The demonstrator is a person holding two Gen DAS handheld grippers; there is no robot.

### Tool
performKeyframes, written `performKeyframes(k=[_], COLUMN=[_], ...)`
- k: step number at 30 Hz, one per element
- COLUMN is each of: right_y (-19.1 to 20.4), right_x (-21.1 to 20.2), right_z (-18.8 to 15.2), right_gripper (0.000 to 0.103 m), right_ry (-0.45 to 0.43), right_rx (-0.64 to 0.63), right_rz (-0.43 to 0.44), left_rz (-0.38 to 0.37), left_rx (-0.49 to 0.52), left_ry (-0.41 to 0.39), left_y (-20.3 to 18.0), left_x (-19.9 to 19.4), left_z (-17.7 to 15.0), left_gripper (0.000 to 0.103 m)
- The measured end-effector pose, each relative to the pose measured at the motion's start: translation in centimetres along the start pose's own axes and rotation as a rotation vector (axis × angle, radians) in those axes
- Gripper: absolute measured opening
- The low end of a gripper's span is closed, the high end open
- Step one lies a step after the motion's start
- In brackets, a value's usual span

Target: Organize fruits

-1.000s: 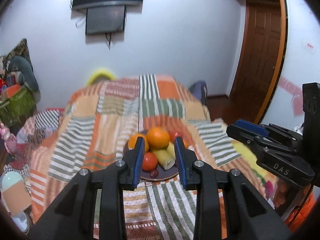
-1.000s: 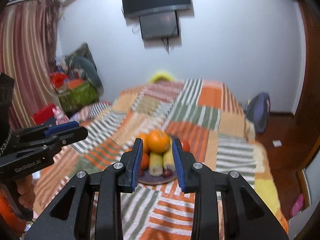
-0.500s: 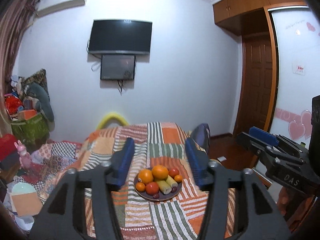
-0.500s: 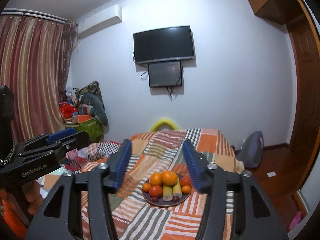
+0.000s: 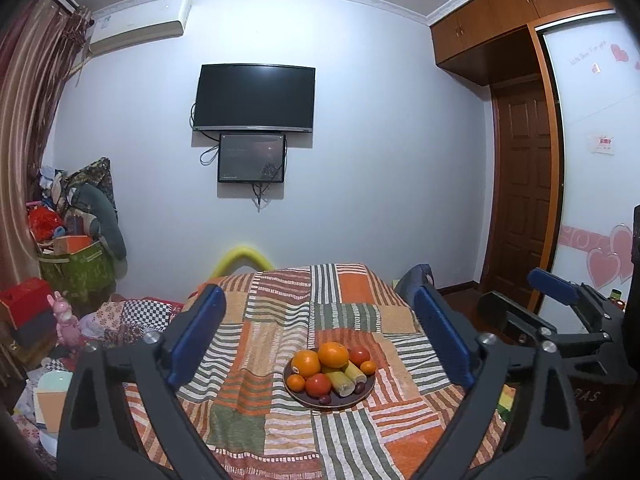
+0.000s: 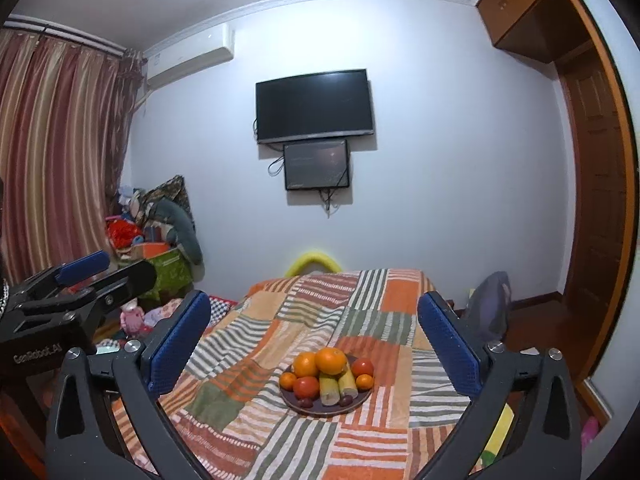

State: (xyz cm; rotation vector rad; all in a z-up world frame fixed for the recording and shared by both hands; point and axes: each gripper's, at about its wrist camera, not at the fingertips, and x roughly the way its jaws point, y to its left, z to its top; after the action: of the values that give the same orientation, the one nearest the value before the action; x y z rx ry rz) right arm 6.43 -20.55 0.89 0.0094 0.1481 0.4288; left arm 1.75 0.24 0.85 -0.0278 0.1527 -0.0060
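plate point(image 5: 362, 398) of fruit is sitting mid-bed | left gripper point(image 5: 320, 334) and right gripper point(image 6: 316, 338) are both gaping, empty | plate lying dead ahead, below both, well apart (neither looking nearer)

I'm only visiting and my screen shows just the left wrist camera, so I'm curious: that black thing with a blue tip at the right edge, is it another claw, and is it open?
Observer: Yes, that's the right gripper. Its own camera shows both blue-padded fingers spread wide with nothing between them, framing the fruit plate.
Operator: And the dark lump behind my right-hand finger?
Observer: A blue-grey bag, on the floor beside the bed.
Operator: Any writing on my own claw?
Observer: The right wrist camera reads "GenRobot_AI" on the body of the left gripper.
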Motion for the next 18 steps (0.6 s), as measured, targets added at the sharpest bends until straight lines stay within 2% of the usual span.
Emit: performKeyframes(k=[6, 18], right_y=[0.05, -0.32], right_x=[-0.42, -0.94], right_z=[-0.26, -0.20], right_gripper=[0.103, 0.103], right_ry=[-0.004, -0.009], right_rx=[0.006, 0.018], right_rz=[-0.007, -0.019], left_rz=[0.016, 0.019], left_rx=[-0.002, 0.010], left_ry=[-0.002, -0.004], left_y=[0.15, -0.09], left_x=[0.11, -0.15], left_z=[-0.44, -0.69], left_gripper=[0.102, 0.103])
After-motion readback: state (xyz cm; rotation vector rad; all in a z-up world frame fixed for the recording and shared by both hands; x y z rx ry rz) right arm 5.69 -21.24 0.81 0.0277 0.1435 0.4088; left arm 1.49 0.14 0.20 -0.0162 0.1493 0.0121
